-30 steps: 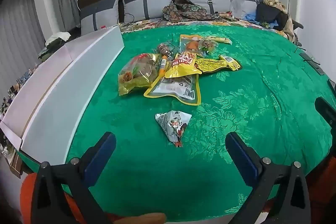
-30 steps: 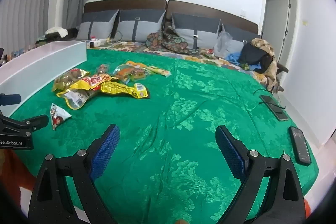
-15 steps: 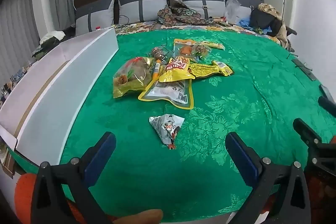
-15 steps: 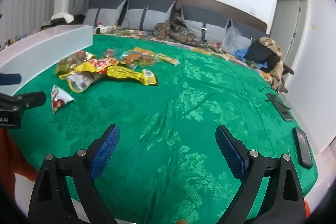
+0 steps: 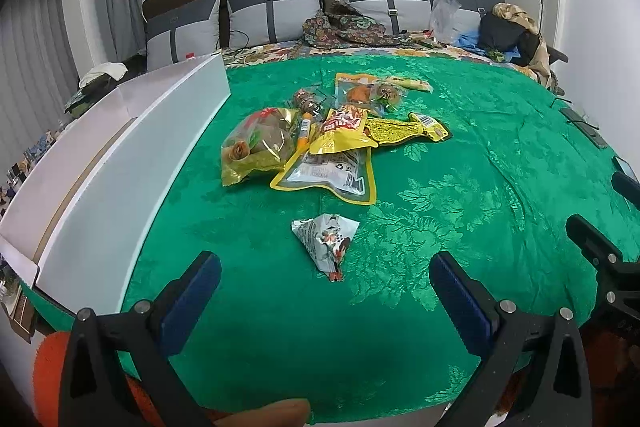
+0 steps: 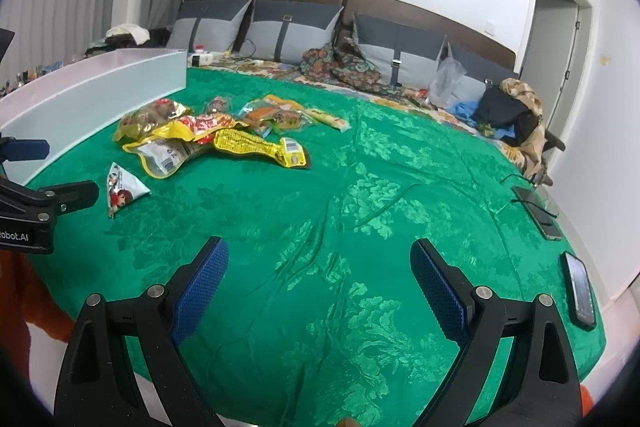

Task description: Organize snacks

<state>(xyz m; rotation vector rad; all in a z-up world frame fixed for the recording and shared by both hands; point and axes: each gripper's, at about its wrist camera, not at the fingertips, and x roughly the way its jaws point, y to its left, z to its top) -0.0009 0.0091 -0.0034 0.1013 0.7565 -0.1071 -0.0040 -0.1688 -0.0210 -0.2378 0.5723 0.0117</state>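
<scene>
A small triangular silver snack packet lies alone on the green bedspread, just short of a heap of yellow and clear snack bags. Left gripper and right gripper hover wide open, each holding nothing. Only the right wrist view shows phones at the bed's edge. The long white box beside the heap hides its contents.

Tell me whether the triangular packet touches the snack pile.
Apart. The left wrist view shows bare green cover between the triangular packet and the snack pile.
</scene>
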